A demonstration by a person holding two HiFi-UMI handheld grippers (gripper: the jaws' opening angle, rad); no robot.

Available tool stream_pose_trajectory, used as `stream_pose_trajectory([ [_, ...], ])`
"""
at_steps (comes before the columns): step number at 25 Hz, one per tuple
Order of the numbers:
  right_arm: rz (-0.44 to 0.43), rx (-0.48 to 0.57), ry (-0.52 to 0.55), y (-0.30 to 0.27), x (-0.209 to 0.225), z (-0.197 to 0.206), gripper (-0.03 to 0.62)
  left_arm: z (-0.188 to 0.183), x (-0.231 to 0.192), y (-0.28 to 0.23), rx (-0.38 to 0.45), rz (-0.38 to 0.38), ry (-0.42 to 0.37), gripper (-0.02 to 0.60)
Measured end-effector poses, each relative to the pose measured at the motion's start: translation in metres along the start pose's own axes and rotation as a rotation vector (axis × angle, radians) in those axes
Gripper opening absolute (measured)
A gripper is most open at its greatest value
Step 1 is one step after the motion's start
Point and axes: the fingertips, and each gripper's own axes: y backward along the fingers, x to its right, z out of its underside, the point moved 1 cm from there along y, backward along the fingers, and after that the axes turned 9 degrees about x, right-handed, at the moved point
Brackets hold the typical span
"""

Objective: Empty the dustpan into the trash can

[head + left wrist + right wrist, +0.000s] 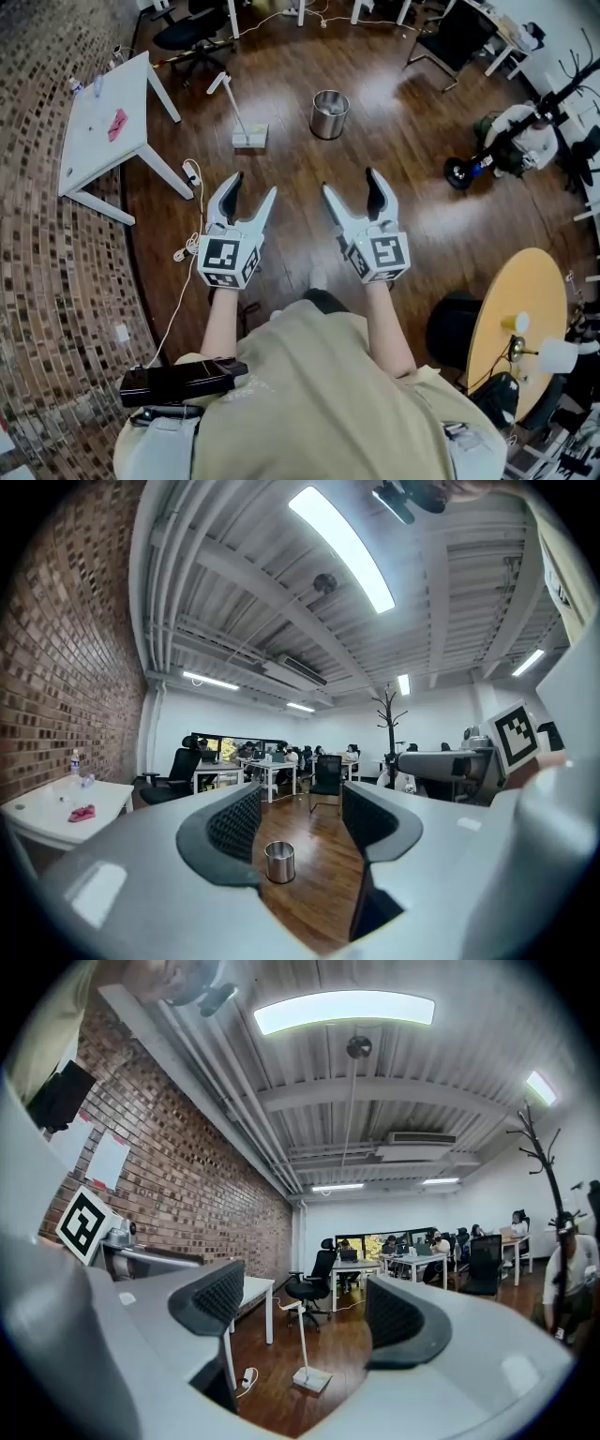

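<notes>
**A:** Steel trash can (329, 114) was sitting out on the dark wood floor (403, 159). Had anything actually been done at that point?

**B:** Nope, I'd say it hadn't even started. The dustpan (249, 137) was flat on the floor, near the can and to its left in the head view, well ahead of the person. Its thin handle (220, 84) was leaning up and away. Both tongs were held level. The left tongs (253, 186) were spread with nothing between them, and the right tongs (350, 181) were spread a bit wider, also empty. So the grab, the carry and the tip were all still left.

**A:** What were the things like?

**B:** The can was a small shiny metal cylinder with an open top and no lid. The dustpan was white, probably plastic, a shallow boxy tray on a long stick. Couldn't tell if there was any dirt in it. The tongs' pads (239, 822) were dark and ribbed, rubbery looking, on smooth pale grey shells. A rough brick wall (37, 187) and a white counter (94, 141) were off to the left.
</notes>
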Motion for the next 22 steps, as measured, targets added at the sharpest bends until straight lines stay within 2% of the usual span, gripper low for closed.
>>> stream_pose_trajectory([
  [6, -0.015, 0.024, -0.007, -0.046, 0.057, 0.005, 0.390, 0.003, -0.012, -0.064, 0.001, -0.033, -0.027, 0.255],
  [12, -0.045, 0.036, -0.024, -0.074, 0.106, 0.014, 0.390, 0.012, -0.005, -0.122, 0.001, -0.061, -0.041, 0.255],
  [17, -0.065, 0.023, -0.065, -0.087, 0.133, 0.030, 0.390, 0.025, 0.002, -0.149, -0.025, -0.084, -0.043, 0.255],
  [22, -0.097, -0.036, -0.116, -0.102, 0.138, 0.060, 0.390, 0.039, -0.010, -0.158, -0.077, -0.122, -0.031, 0.255],
])
